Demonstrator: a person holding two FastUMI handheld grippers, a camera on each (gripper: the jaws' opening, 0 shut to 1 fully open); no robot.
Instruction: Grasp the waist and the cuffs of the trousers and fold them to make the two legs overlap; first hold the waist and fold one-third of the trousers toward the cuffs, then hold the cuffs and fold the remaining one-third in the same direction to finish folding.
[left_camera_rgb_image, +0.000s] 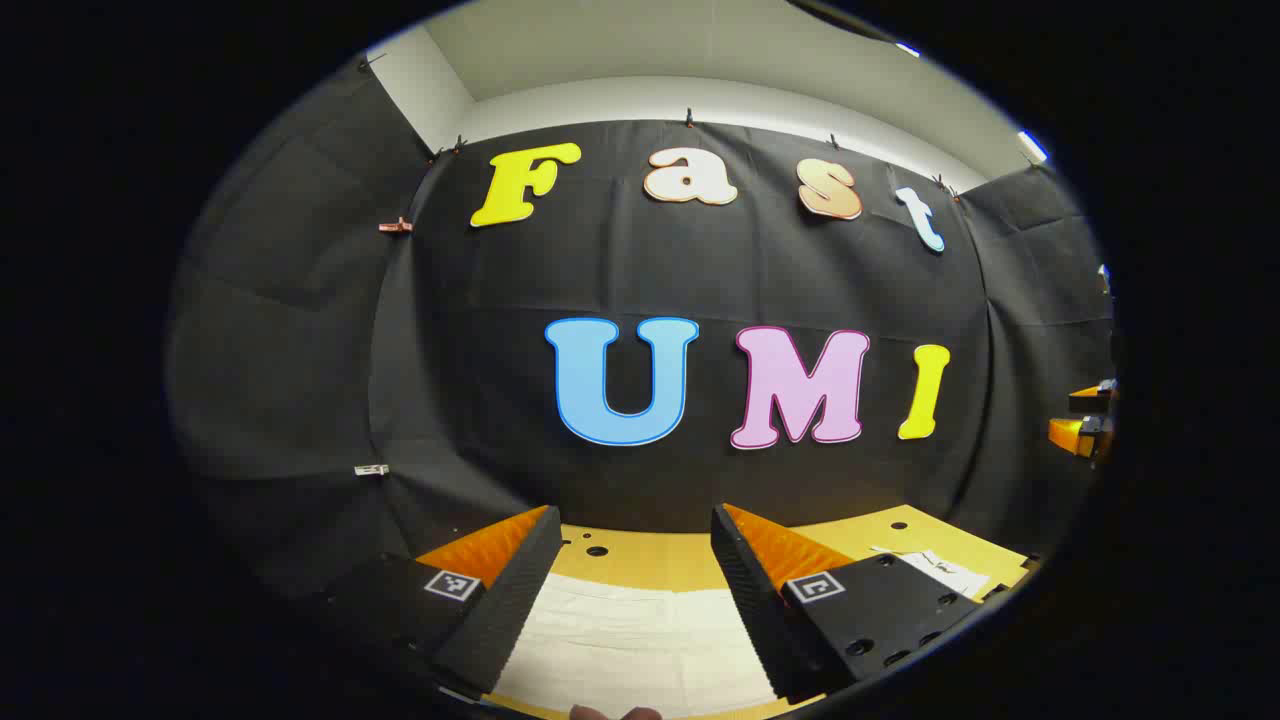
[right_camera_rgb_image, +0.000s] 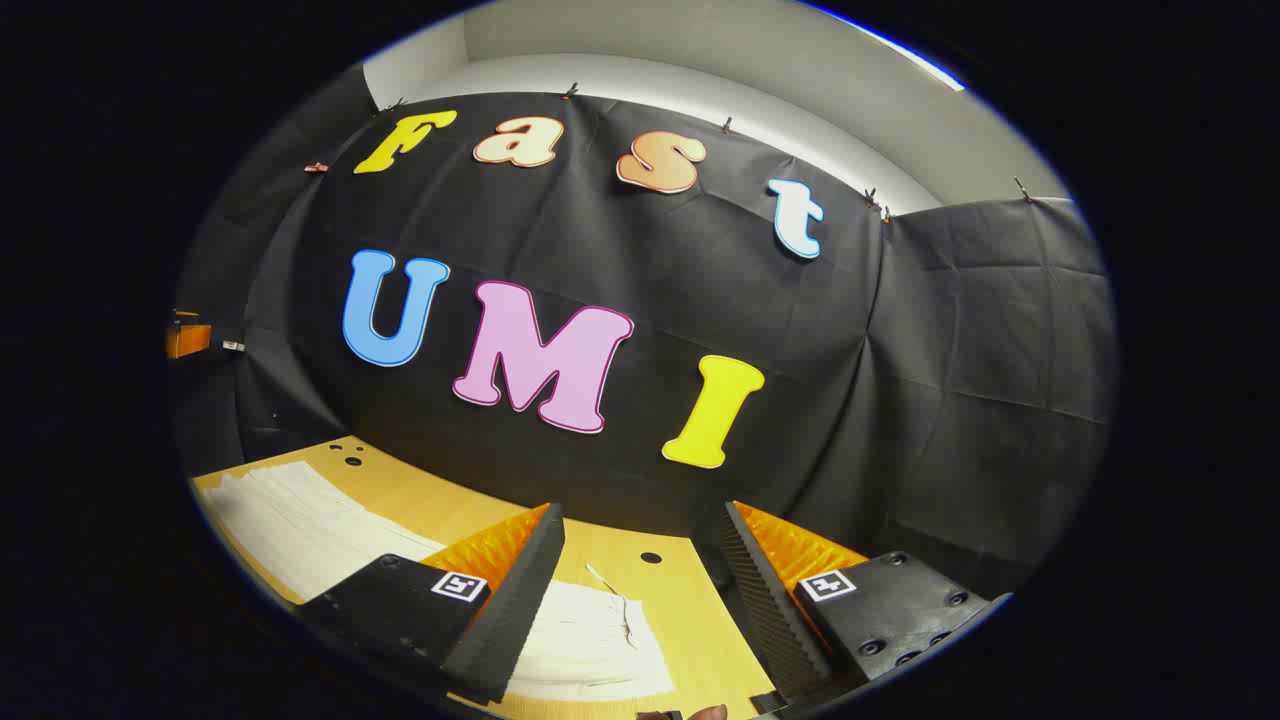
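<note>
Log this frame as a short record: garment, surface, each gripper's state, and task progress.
garment: white fabric trousers, lying flat, a drawstring trailing at one end
surface: yellow wooden table with small holes
left gripper: open, above the trousers, holding nothing
right gripper: open, above the drawstring end, holding nothing
progress: no grasp made yet

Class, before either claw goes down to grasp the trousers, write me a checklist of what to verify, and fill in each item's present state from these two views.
1. Left claw open, nothing between its fingers: ok.
2. Right claw open, nothing between its fingers: ok.
3. Trousers lying on the table: ok.
4. Claws gripping the fabric: not ok, both sit above it.
5. Which end is waist, which is cuffs: cannot tell; a thin cord lies by the cloth edge under the right claw.
6. Legs already overlapped: cannot tell.
</note>
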